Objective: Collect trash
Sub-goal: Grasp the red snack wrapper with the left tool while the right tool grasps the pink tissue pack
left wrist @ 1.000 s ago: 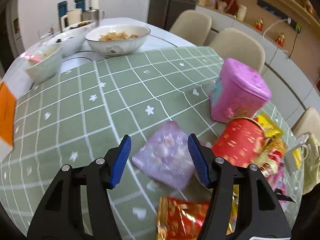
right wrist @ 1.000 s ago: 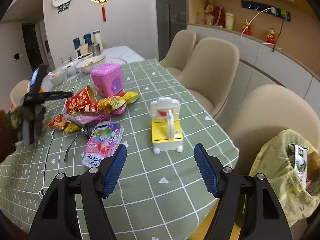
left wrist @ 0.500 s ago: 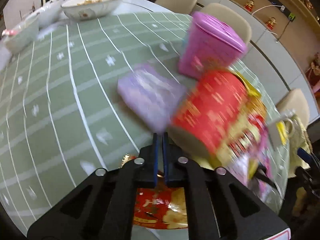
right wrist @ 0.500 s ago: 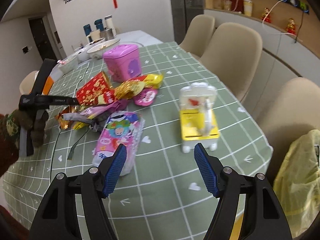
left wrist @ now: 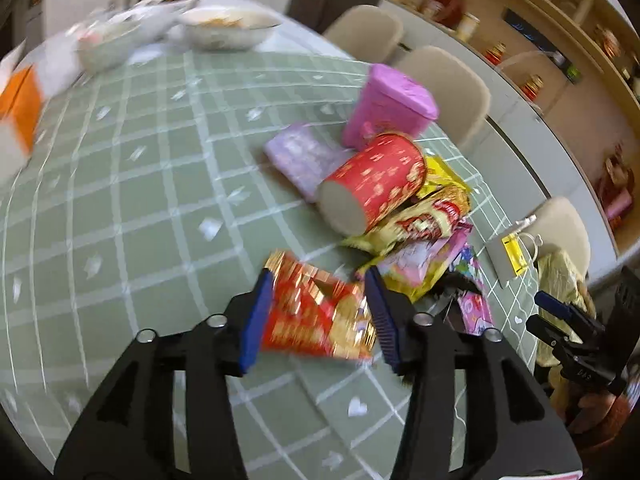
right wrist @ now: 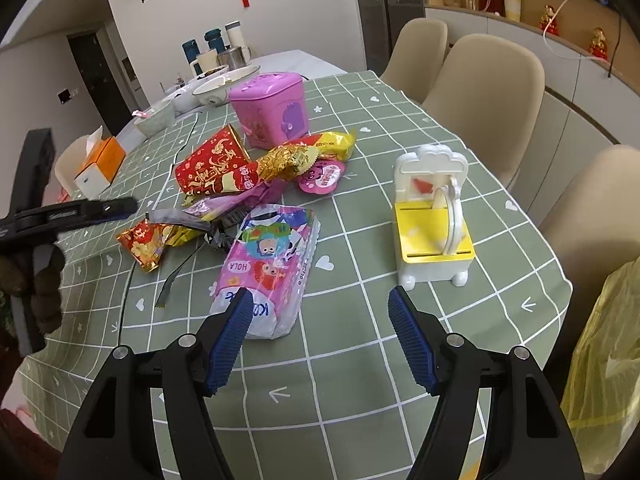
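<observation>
Left gripper straddling a red-gold wrapper; right gripper wide and empty.

The left jaws have just been opening, wrapper between them but apparently ungripped. To do this well: settle lower, centre the foil, close firmly. Beyond, at one o'clock, lie the red cup and remaining wrappers; the yellow bag waits at three o'clock off the table.

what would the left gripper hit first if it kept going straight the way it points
Probably the red and gold snack wrapper, already lying between the open left gripper fingers; depth is blurred, so contact is unclear.
</observation>
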{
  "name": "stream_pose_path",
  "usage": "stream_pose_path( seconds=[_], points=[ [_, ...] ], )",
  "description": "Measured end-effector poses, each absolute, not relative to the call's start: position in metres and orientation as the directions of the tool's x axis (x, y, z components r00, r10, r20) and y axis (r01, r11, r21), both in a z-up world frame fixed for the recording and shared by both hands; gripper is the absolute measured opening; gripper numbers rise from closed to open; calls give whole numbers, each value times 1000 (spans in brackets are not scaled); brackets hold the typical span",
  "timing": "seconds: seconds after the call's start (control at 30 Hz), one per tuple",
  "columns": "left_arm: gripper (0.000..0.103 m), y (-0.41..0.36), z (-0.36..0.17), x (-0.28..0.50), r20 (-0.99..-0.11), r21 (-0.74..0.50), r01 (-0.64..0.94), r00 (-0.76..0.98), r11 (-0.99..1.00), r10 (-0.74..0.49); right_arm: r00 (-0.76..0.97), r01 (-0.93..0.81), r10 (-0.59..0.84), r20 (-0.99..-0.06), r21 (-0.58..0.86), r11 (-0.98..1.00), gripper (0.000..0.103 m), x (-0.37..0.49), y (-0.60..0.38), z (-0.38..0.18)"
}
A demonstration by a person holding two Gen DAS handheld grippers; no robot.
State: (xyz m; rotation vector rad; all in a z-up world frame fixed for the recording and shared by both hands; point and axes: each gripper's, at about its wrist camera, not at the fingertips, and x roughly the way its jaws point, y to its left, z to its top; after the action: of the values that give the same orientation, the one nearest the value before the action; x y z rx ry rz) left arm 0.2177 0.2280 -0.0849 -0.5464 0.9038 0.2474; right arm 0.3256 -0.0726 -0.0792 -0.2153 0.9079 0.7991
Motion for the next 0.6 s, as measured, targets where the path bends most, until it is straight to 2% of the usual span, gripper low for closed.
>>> stream_pose_path(
  seconds=[0.03, 0.17, 0.3, 0.4, 0.43, 0.47, 0.5, 0.53, 0.6],
  points=[
    [53, 231, -87, 211, -807, -356, -461, 591, 813, -18, 365, -699, 523, -770, 144, 700, 66, 324, -72, -79],
    [53, 233, -107, 194, -811, -460, -580, 583, 672, -51, 380, -697, 518, -766, 132, 705, 66, 320, -70, -79],
    [54, 230, -116, 209, -838, -416, -660, 545, 626, 17, 371, -705, 519, -770, 130, 697, 66, 315, -69, -79],
    [55, 223, -112, 222, -840, -365, -644, 540, 672, 61, 392, -718, 517, -761, 98, 689, 66, 308, -71, -75],
    [53, 221, -112, 227, -846, -338, -639, 528, 691, 75, 393, -717, 517, -761, 98, 690, 66, 308, -72, -75],
    [44, 220, -113, 230, -851, -317, -634, 519, 705, 84, 385, -714, 519, -763, 110, 691, 66, 309, -73, -76],
    [42, 218, -114, 232, -850, -318, -618, 521, 719, 72, 374, -710, 525, -765, 127, 692, 66, 311, -73, -77],
    [34, 217, -113, 232, -846, -330, -602, 531, 727, 56, 361, -706, 536, -763, 152, 692, 66, 314, -71, -77],
    [34, 216, -109, 230, -833, -344, -573, 552, 744, 40, 349, -708, 557, -754, 178, 684, 66, 318, -63, -77]
  ],
)
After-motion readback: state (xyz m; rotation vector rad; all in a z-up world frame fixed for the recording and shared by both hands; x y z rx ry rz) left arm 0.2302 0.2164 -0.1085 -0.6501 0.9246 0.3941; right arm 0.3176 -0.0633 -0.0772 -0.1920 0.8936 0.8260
